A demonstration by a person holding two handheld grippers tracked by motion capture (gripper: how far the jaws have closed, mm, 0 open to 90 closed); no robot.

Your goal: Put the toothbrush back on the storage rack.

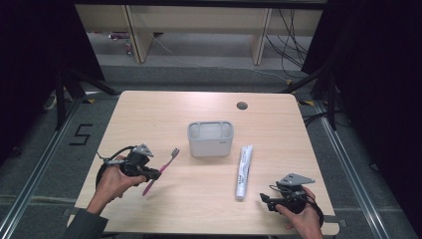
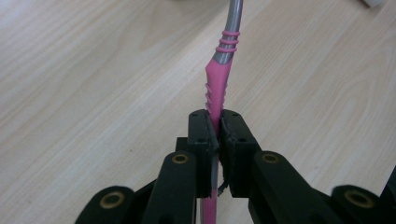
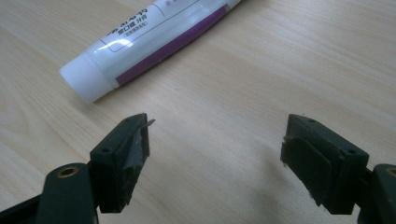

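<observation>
A pink toothbrush (image 1: 161, 170) with a grey neck lies slanted at the table's front left, its bristle head toward the grey cup. My left gripper (image 1: 151, 174) is shut on its pink handle (image 2: 217, 95), the jaws pinching it near the ribbed grip. A white toothpaste tube (image 1: 243, 172) with a purple stripe lies lengthwise right of centre, cap (image 3: 85, 77) toward me. My right gripper (image 1: 264, 200) stands open just in front and to the right of the cap, nothing between its jaws. A grey rectangular holder cup (image 1: 210, 139) stands upright mid-table.
A round cable hole (image 1: 242, 105) sits near the table's far edge. Bare wood (image 1: 199, 191) lies between the two hands. Black frame legs and cables stand on the floor beyond the table.
</observation>
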